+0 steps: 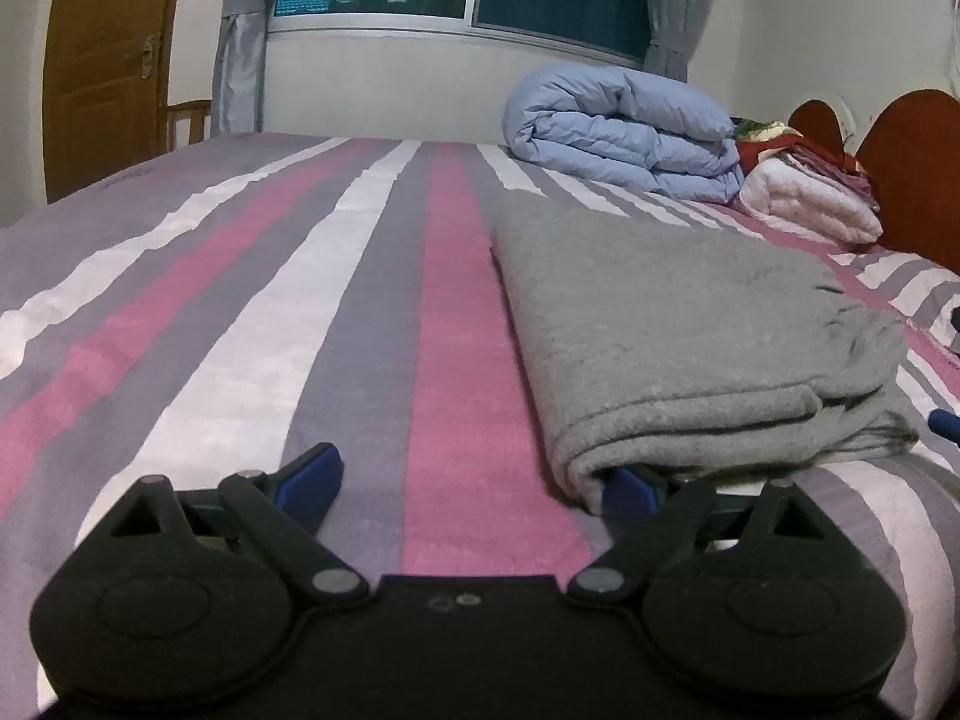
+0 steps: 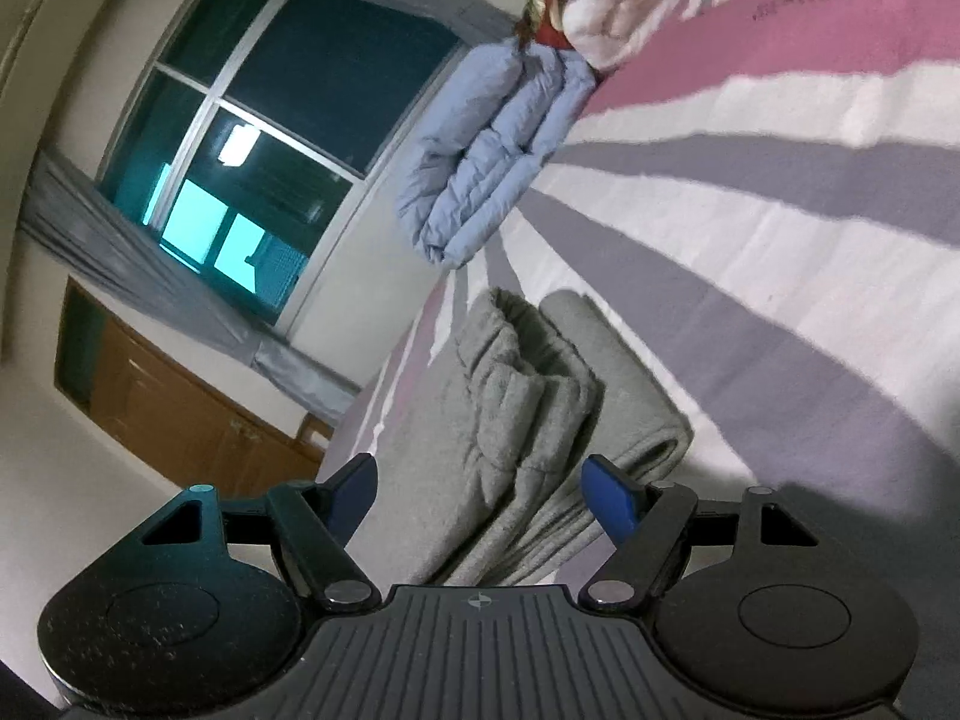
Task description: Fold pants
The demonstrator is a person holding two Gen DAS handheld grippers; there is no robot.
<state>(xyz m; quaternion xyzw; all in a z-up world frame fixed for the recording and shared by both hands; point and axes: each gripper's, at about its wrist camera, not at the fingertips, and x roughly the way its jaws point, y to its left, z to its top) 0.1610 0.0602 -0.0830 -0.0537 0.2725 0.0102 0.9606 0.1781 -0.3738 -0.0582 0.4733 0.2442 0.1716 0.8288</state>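
The grey pants [image 1: 678,336] lie folded in a thick stack on the striped bed [image 1: 252,312]. My left gripper [image 1: 474,480] is open, low over the bed at the stack's near left corner; its right blue fingertip [image 1: 627,489] is tucked under the folded edge, its left fingertip [image 1: 312,471] is over bare sheet. In the right wrist view the camera is rolled; the pants [image 2: 516,414] show as layered folds. My right gripper [image 2: 483,495] is open with the end of the stack between its fingers, not clamped.
A folded light-blue duvet [image 1: 624,132] and a pile of pink and red bedding [image 1: 810,192] lie at the far right of the bed by a red-brown headboard [image 1: 912,174]. A window with grey curtains [image 1: 240,48] and a wooden door [image 1: 102,66] stand behind.
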